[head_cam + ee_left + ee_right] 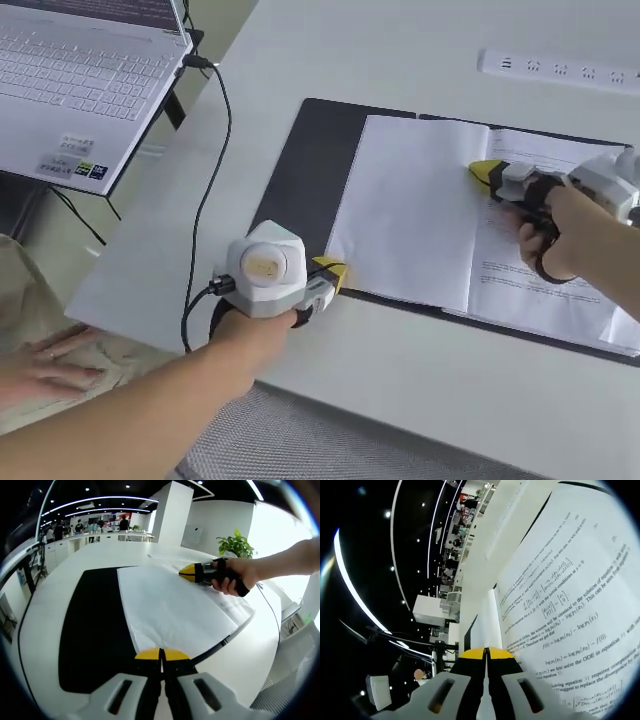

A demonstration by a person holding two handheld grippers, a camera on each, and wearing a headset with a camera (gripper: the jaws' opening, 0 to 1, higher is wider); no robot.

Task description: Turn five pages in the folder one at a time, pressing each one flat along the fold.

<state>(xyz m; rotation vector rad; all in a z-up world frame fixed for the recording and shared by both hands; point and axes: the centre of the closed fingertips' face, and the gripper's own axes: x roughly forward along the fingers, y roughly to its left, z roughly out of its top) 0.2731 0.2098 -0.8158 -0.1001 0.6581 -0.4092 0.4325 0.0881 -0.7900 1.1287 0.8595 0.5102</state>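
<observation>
White bench (420, 60), right tongs (483, 172) touching open folder (300, 170)

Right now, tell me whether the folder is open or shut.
Open: the folder lies spread flat, black inside cover bare on the left, a blank page across the middle, a printed page on the right.

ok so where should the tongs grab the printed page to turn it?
Probably take the printed page by its near free corner, right tongs coming from the right: it's bound along the fold on its left and lies flat, so only the outer edge lifts.
</observation>
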